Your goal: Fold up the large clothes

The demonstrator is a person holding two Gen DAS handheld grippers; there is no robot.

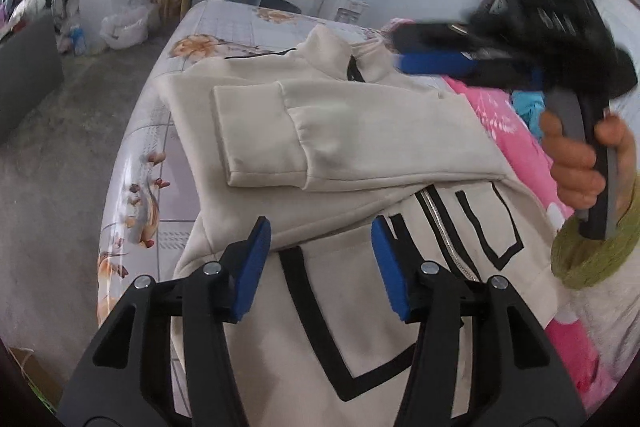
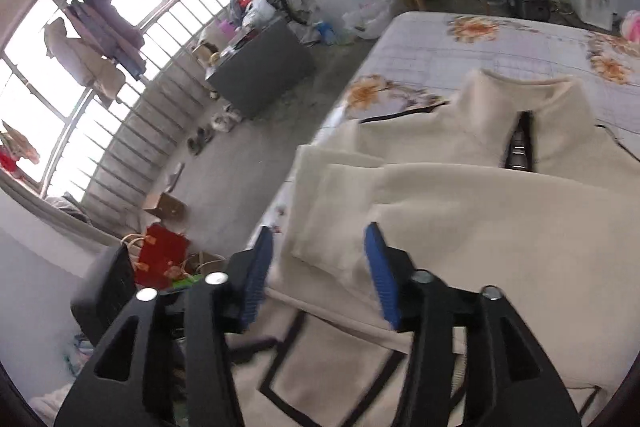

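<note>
Now I keep both the left gripper and the right gripper wide and empty above the cream fleece zip jacket, and I should pinch its hem evenly before folding.

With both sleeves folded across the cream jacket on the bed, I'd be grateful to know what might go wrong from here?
1. The jacket lies near the bed's edge; a pull that way might slide it off.
2. The folded sleeve rests loose on top, so lifting the hem could tip it out of place.
3. Both the left gripper and the right gripper are open and hold nothing; a shallow pinch may catch only one layer.
</note>
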